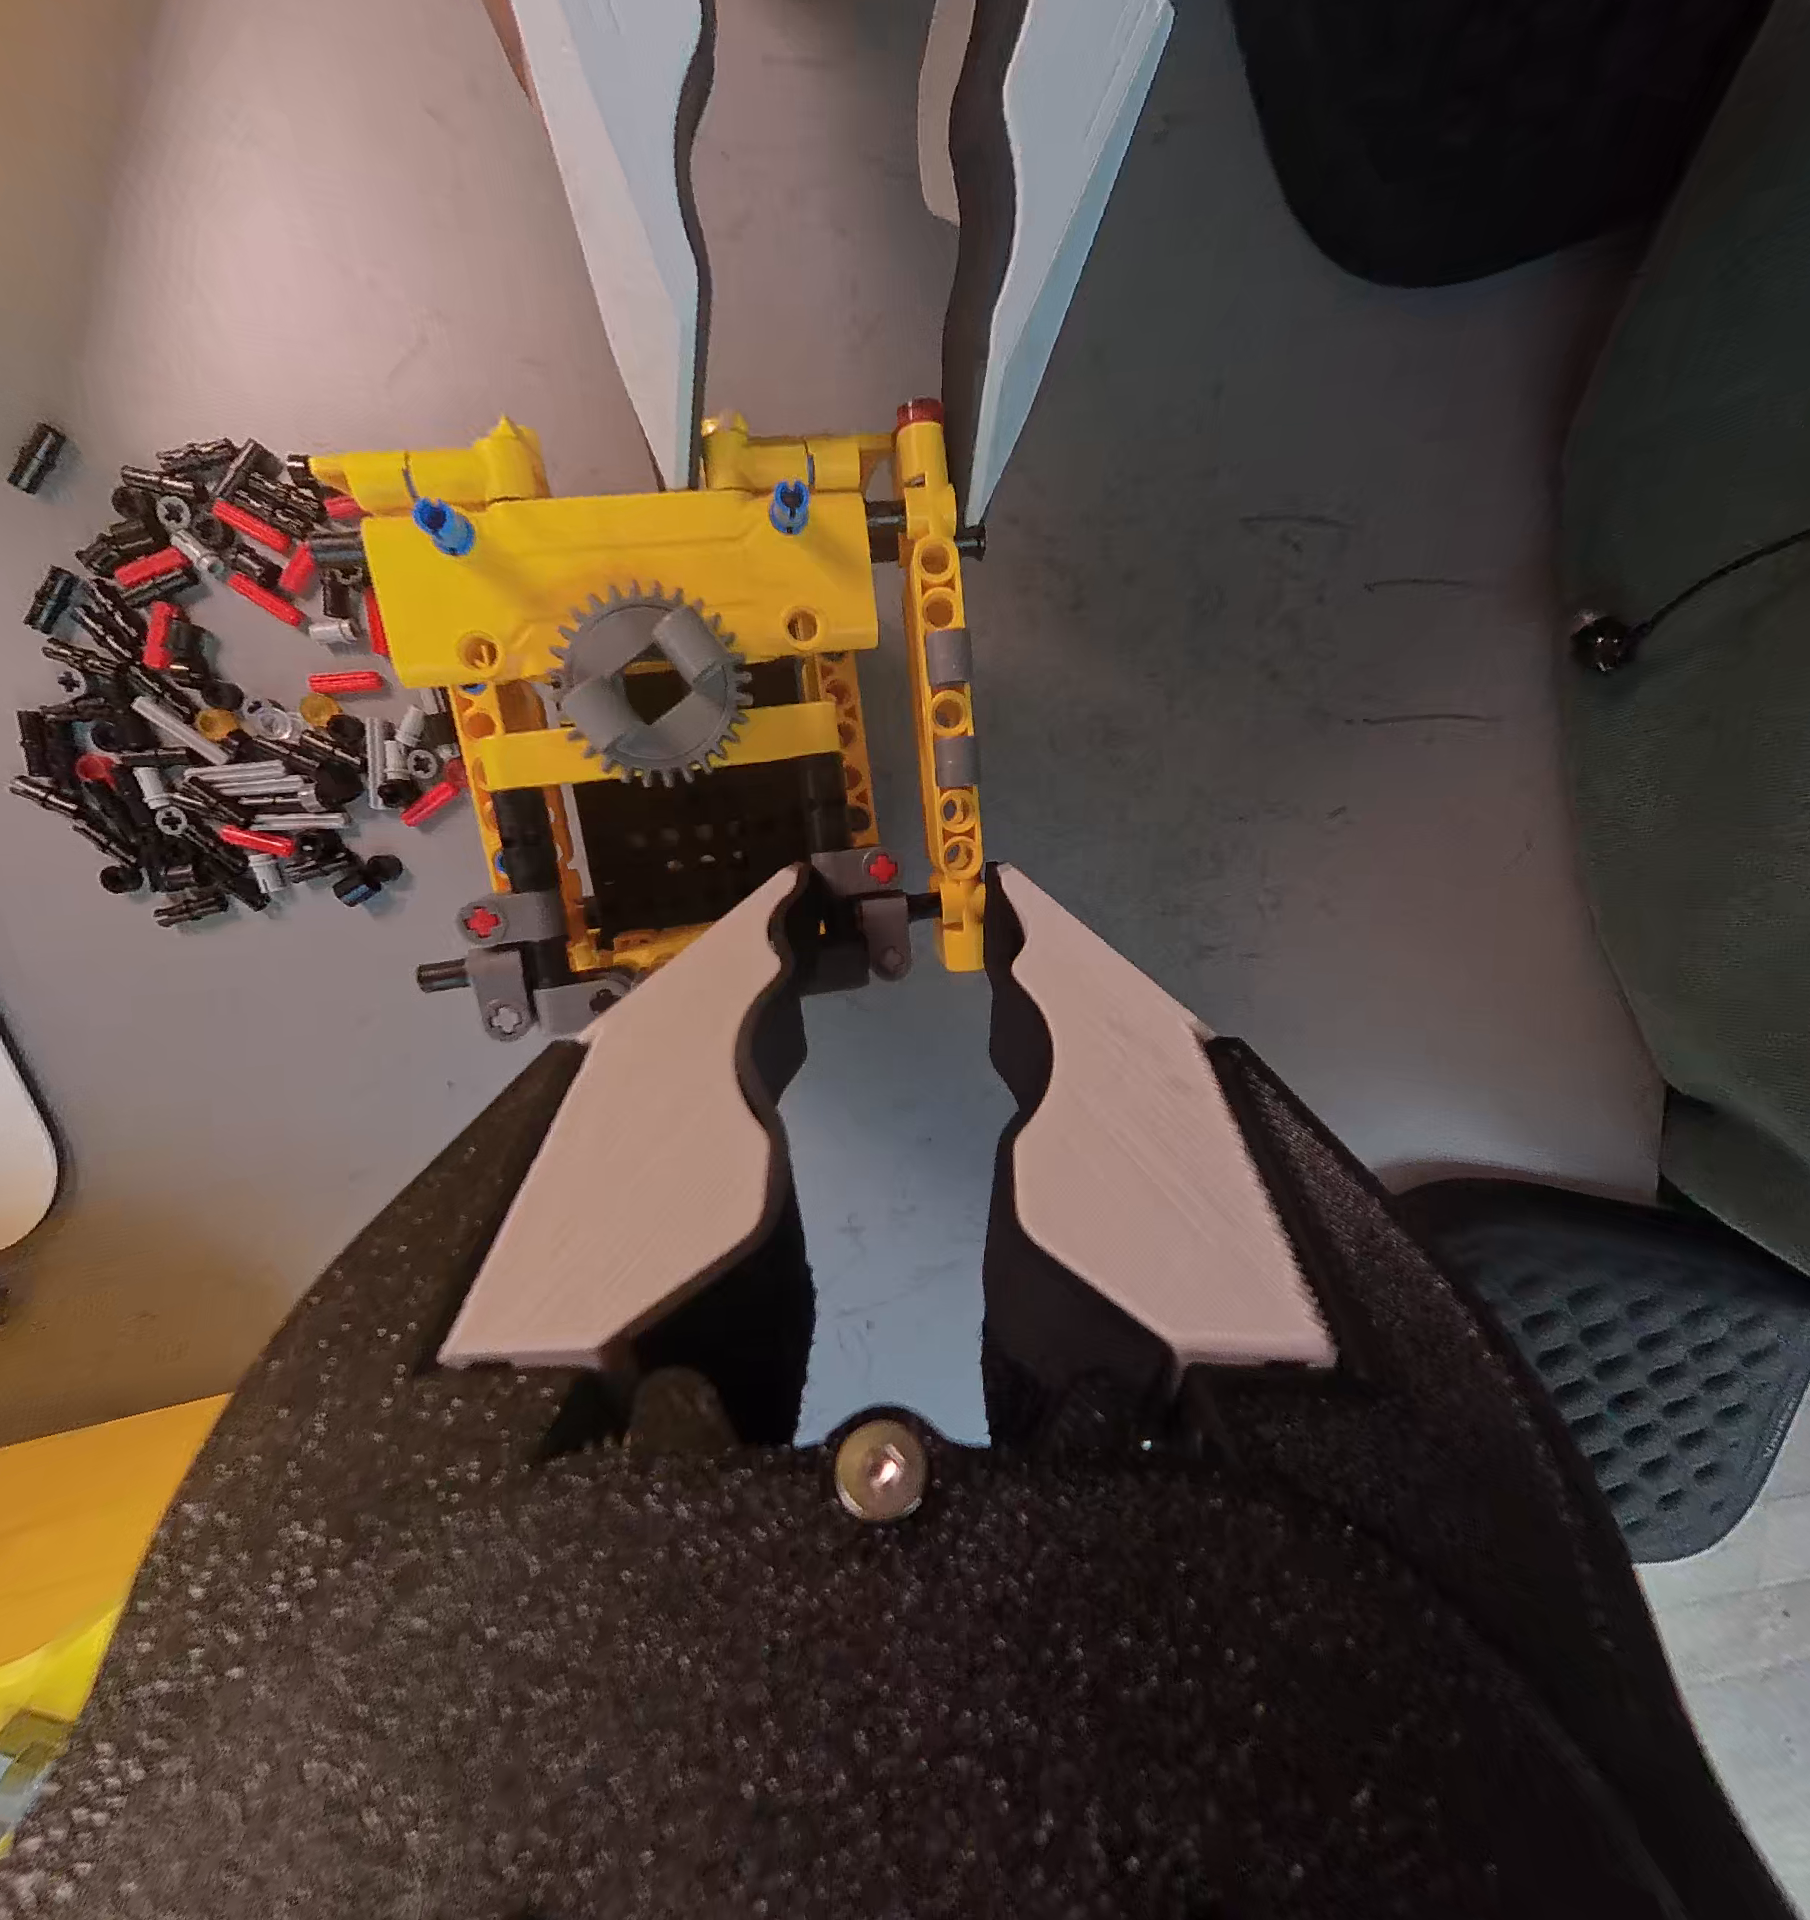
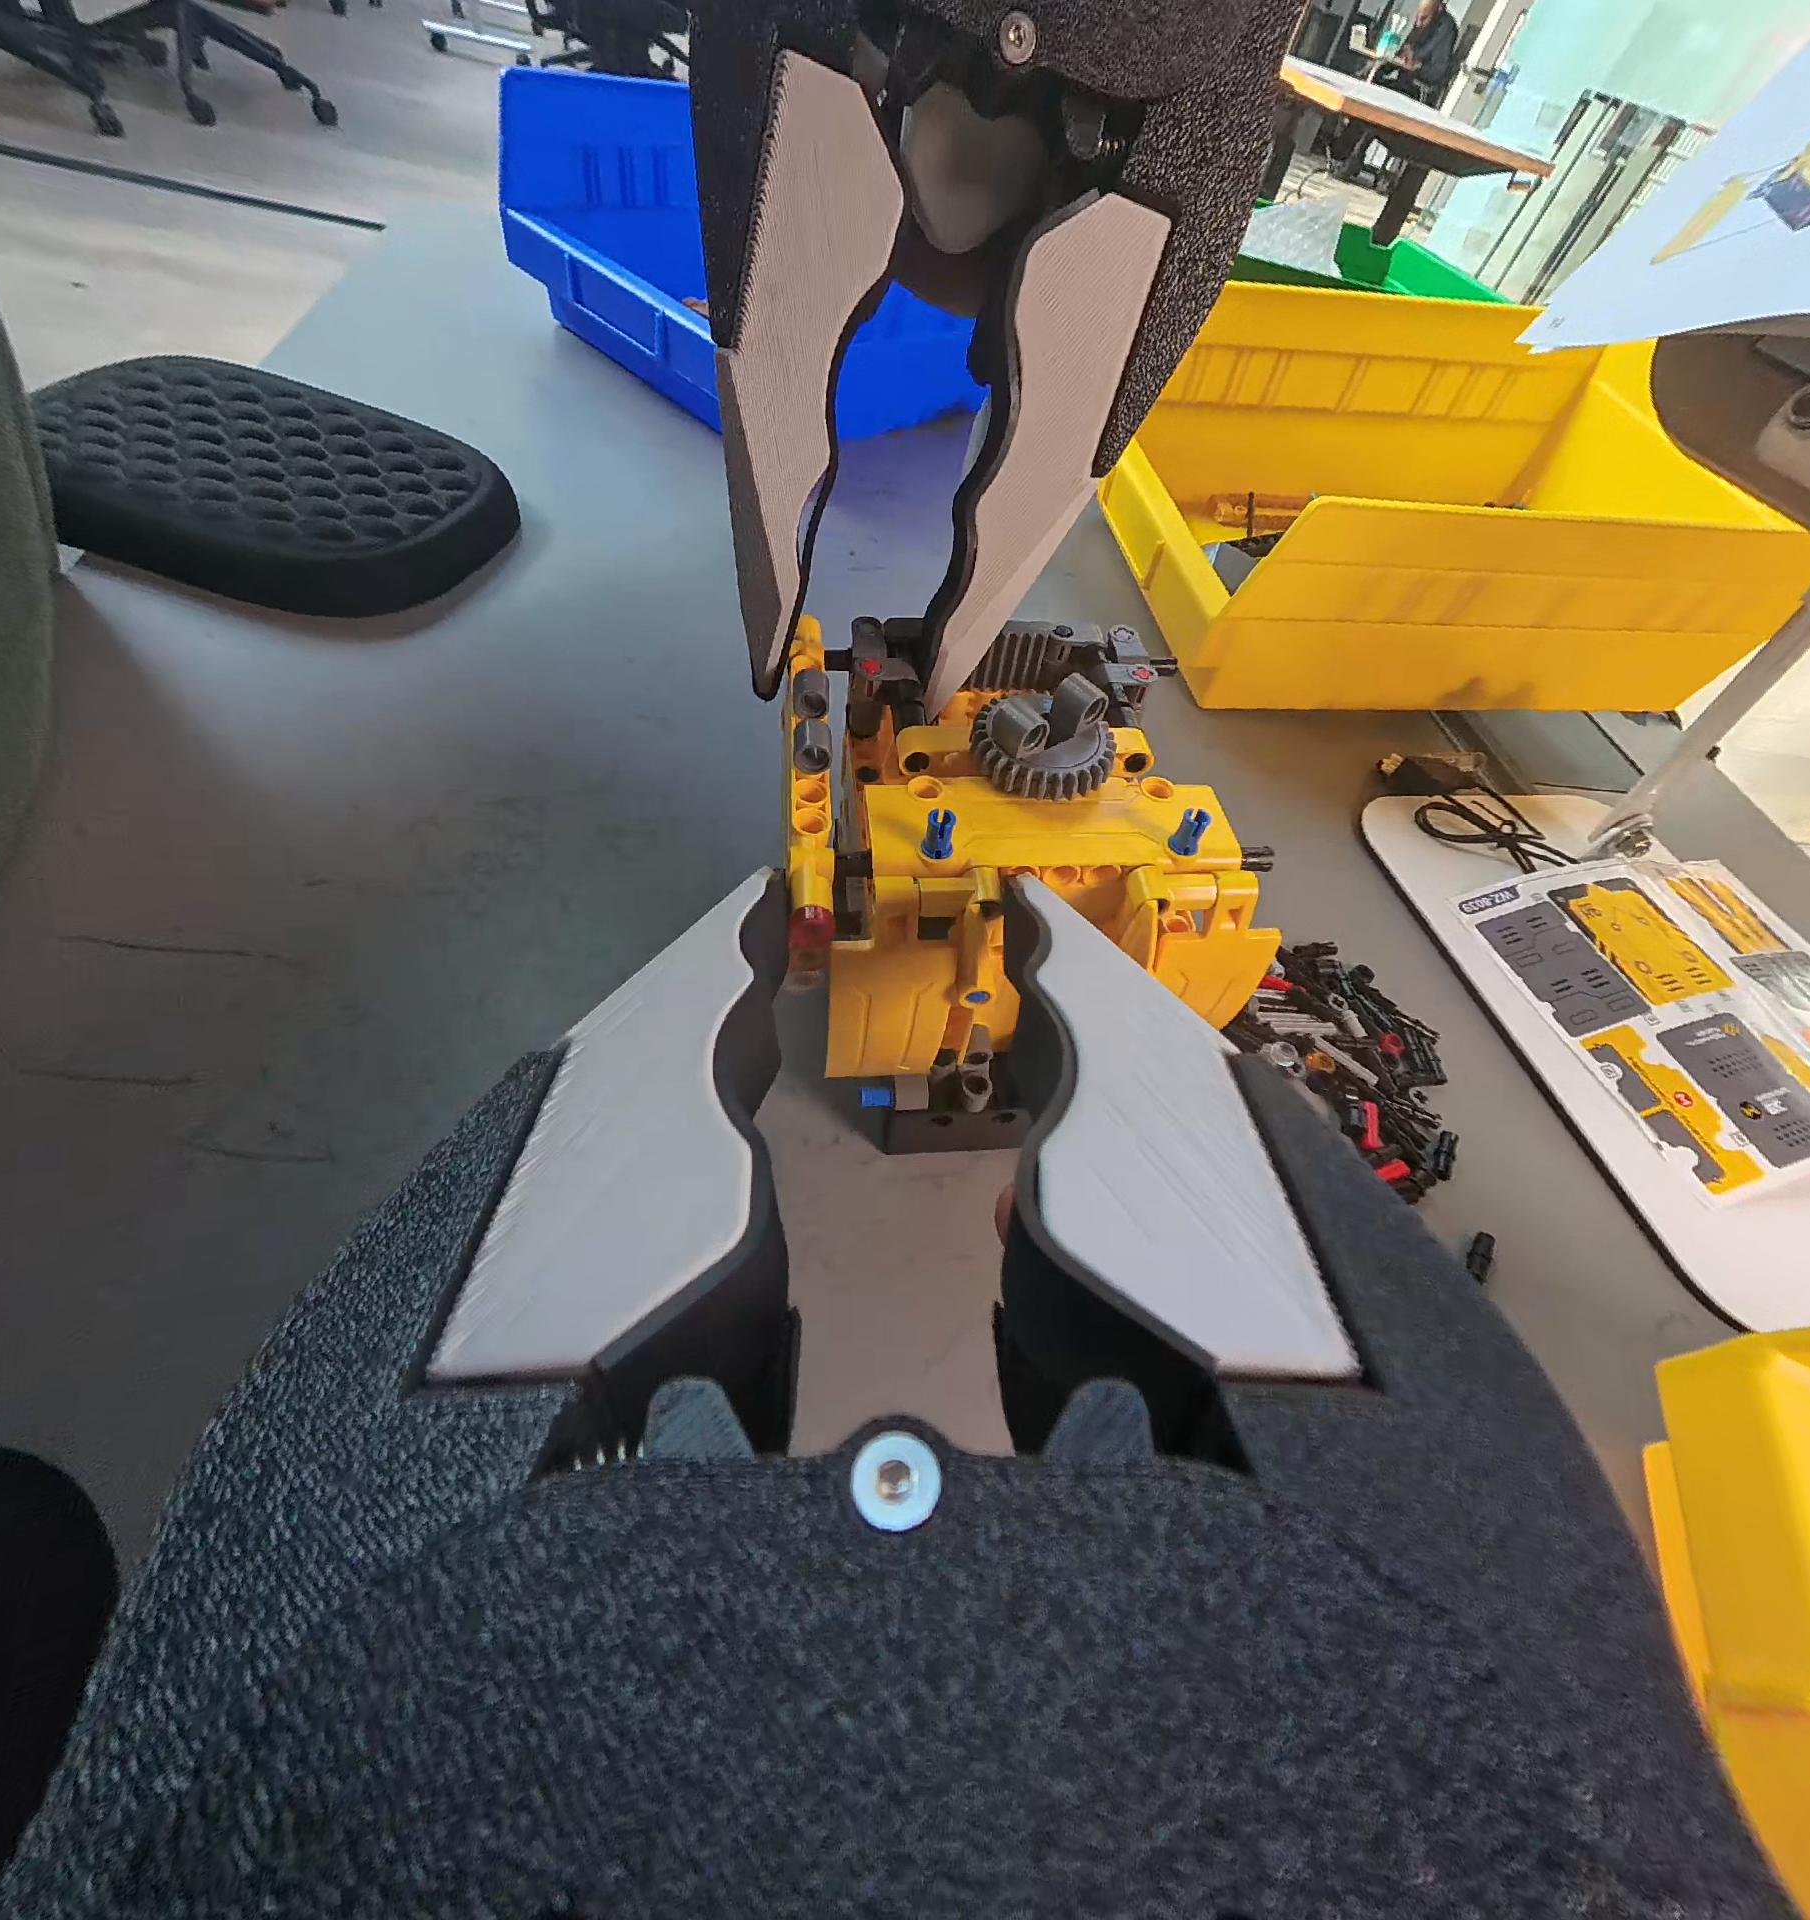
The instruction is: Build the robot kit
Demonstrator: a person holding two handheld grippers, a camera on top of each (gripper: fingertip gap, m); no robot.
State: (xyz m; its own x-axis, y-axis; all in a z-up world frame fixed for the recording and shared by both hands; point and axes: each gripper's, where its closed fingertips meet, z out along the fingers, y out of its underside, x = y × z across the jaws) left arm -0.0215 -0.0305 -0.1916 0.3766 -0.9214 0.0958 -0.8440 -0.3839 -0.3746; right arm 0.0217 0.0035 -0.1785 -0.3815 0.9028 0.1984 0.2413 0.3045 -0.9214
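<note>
Yellow brick-built model [image 1: 662, 665] with a grey gear [image 1: 652, 686] stood on the grey table [image 1: 1244, 727]; left gripper [image 1: 896, 883] and right gripper [image 2: 885, 894] each straddled opposite ends, jaws apart, beside loose pins [image 1: 194, 675].

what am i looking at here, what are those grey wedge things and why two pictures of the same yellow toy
The grey wedges are the two fingers of a hand-held grasping tool. A person holds one in each hand, and each carries a camera looking along its fingers, so you get two pictures from opposite sides. The left tool shows large at the bottom of the left wrist view, the right tool at the bottom of the right wrist view; each also shows farther off in the other's picture. Both have their fingers spread around one side of a yellow brick model with a grey gear on top; whether they press on it I cannot tell. On the grey table lie a pile of small pins, yellow bins, a blue bin and a sticker sheet.
</note>
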